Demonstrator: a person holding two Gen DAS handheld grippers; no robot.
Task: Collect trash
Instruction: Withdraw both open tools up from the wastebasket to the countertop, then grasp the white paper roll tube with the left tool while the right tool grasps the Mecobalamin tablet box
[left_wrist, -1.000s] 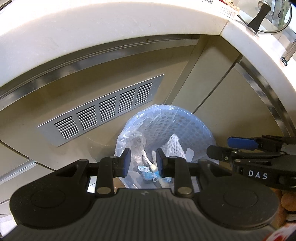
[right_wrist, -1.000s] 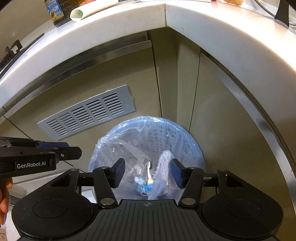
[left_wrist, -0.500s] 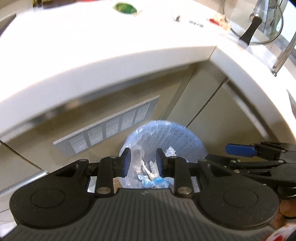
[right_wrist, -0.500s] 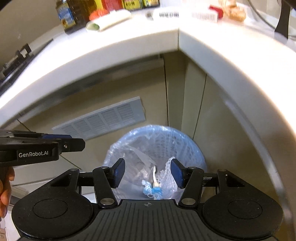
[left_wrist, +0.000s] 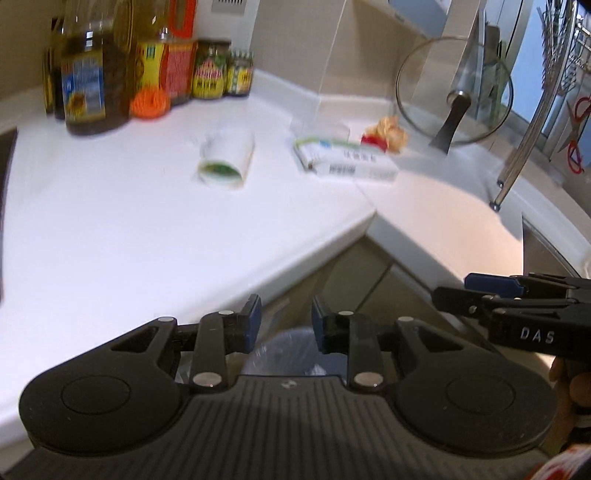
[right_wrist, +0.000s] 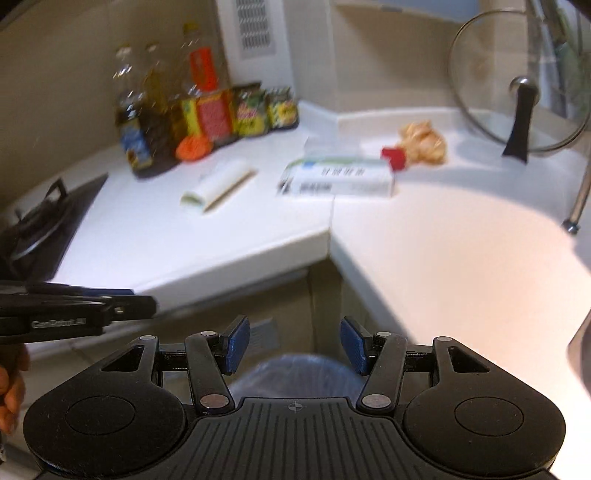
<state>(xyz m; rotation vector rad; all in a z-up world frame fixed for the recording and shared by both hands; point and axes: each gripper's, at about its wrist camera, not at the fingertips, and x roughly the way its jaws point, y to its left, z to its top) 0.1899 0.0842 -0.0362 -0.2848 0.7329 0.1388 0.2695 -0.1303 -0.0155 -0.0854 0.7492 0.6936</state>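
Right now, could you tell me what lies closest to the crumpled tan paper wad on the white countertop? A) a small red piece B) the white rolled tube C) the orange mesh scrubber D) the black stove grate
A: the small red piece touches the crumpled tan paper wad on the white countertop, beside the glass lid.

White letters "DAS" stand on the side of the black right gripper at the right edge of the left wrist view. In the right wrist view, the black left gripper carries a blurred white word that begins "GenRobot". Labels on the bottles, jars and white carton on the worktop are too blurred to read.
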